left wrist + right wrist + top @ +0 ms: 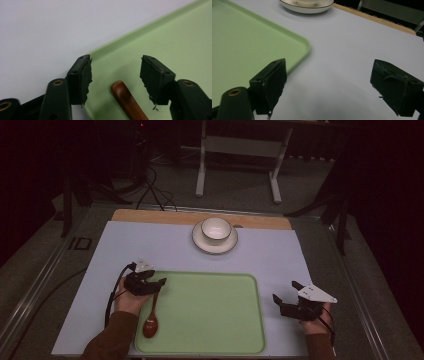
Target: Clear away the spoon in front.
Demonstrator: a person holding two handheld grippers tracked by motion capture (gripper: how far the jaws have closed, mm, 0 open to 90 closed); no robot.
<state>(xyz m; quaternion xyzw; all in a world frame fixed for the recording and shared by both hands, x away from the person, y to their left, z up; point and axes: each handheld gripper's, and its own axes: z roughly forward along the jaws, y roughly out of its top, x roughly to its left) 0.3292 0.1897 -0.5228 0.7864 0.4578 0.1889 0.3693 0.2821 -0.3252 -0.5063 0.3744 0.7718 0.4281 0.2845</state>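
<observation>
Spoon point(151, 320) lies at green tray's point(210, 285) left edge, handle end between left gripper's point(161, 282) open fingers; lower squarely, pinch mid-handle; right gripper point(283, 296) idles open right of tray.

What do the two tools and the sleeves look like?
Both the left tool and the right tool are black with two blocky jaws, worn pad edges and brass-coloured pivot bushings. Each carries a grey three-cornered plate on top and trails a black cable. The person's sleeves are brown.
</observation>
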